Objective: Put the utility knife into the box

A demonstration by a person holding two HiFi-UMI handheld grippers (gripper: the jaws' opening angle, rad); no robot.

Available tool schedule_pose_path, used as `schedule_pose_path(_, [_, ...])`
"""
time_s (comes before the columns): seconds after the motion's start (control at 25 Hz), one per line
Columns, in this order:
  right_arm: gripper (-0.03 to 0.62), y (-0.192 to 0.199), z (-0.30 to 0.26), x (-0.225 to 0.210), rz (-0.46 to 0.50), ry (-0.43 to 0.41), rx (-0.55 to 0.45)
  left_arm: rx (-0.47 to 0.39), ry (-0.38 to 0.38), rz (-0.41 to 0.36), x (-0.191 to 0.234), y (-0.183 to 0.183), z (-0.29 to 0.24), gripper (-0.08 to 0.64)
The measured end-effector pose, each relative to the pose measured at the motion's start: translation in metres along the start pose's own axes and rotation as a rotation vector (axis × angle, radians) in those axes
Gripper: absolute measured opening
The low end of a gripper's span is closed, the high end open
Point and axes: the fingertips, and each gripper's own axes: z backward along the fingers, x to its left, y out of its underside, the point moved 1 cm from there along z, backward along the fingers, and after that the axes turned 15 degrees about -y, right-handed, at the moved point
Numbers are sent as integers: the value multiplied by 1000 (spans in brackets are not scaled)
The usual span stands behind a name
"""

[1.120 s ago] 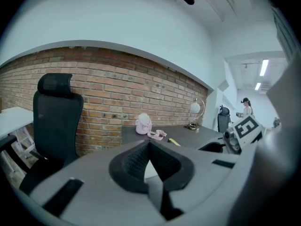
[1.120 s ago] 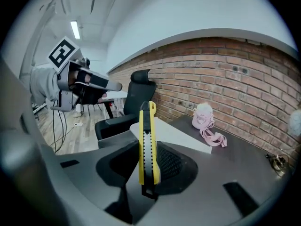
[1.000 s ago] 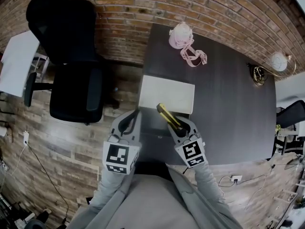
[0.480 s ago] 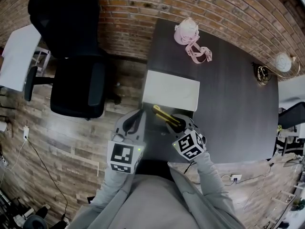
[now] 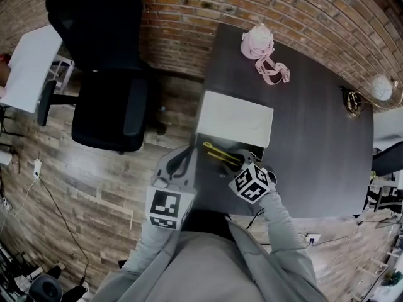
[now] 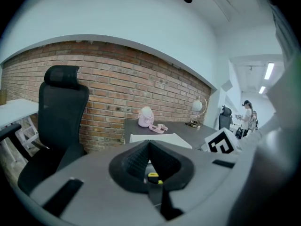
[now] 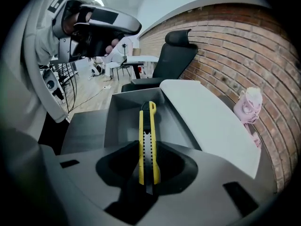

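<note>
A yellow utility knife (image 5: 221,155) (image 7: 146,135) is clamped lengthwise in my right gripper (image 5: 240,164) (image 7: 146,173), which is shut on it. The knife points down into the open grey box (image 5: 203,166) (image 7: 121,121), its tip just above the box's inside. The box's white lid (image 5: 236,117) (image 7: 207,112) lies folded back on the far side. My left gripper (image 5: 182,157) (image 6: 149,145) hovers at the box's left edge, jaws shut with nothing held. A sliver of yellow shows below its jaws in the left gripper view.
The box sits at the near left corner of a dark table (image 5: 315,137). A pink object with a strap (image 5: 263,49) (image 7: 248,108) lies at the far edge and a round lamp (image 5: 380,88) at the right. A black office chair (image 5: 104,74) stands left of the table.
My right gripper has come down and tipped steeply downward, bringing the knife from above the box to just inside its opening. The left gripper has stayed in place.
</note>
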Motion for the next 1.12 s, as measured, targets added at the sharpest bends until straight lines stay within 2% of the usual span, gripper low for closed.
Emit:
schedule_pose_path(0.44, [127,4,-16,-13,25,-34,96,6,-25,13,10,2,2,20])
schedule_pose_path(1.12, [132,4,-16,-13,3,-51,85,-16,-16,7,10,-7,0,20])
